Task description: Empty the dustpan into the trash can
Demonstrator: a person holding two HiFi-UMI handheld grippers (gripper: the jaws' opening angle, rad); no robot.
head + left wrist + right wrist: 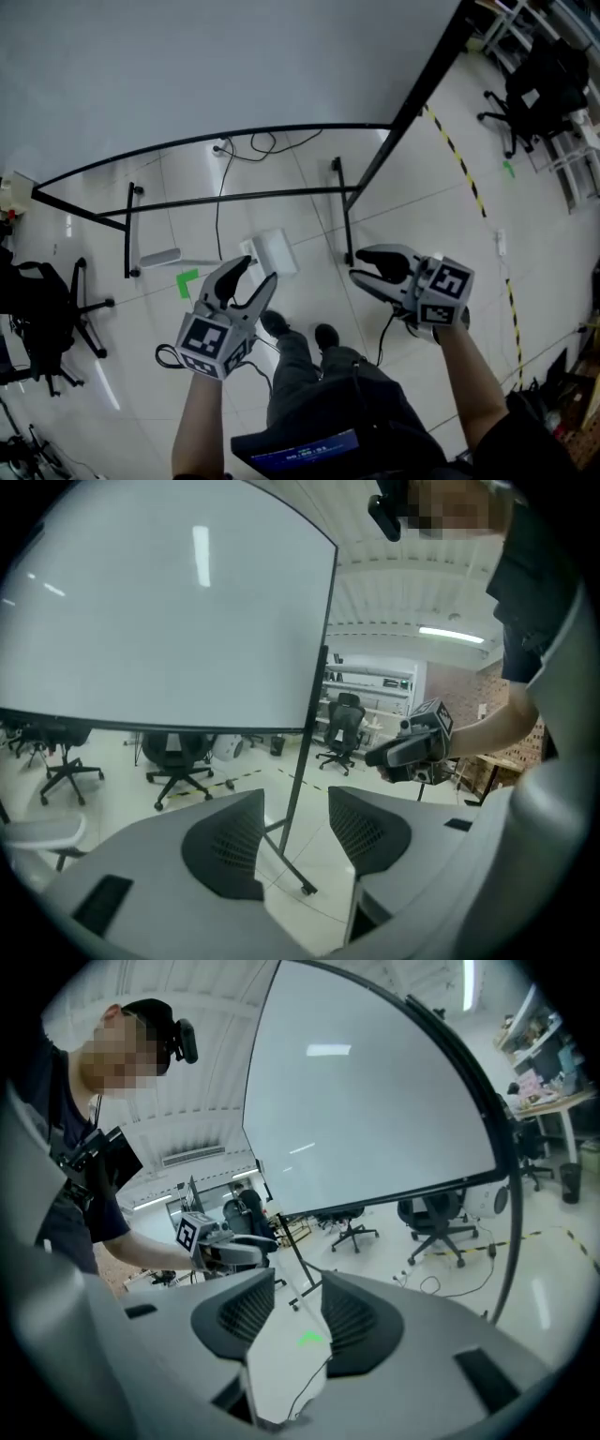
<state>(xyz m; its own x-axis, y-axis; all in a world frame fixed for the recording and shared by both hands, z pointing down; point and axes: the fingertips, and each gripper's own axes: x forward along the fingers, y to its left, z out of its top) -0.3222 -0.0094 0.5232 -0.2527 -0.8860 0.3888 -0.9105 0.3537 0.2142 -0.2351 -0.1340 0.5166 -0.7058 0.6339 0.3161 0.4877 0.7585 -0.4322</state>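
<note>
Both grippers hang in the air above the floor, each in one of the person's hands. My left gripper (pixel 255 274) is open with nothing between its jaws, and its own view (pixel 295 832) shows only floor through the gap. My right gripper (pixel 357 265) is also open and empty (pixel 298 1312). A white boxy object (pixel 272 251), possibly the trash can, stands on the floor just beyond the left gripper. A pale grey cylinder-like item (pixel 159 257) lies on the floor to the left; I cannot tell whether it is the dustpan. Each gripper sees the other (pixel 412 747) (pixel 230 1246).
A large white board on a black wheeled stand (pixel 234 197) stands ahead, with cables (pixel 253 145) under it. A green tape mark (pixel 187 281) is on the floor. Black office chairs (pixel 47 314) (pixel 539 80) stand at left and far right. Yellow-black tape (pixel 469 187) runs along the right.
</note>
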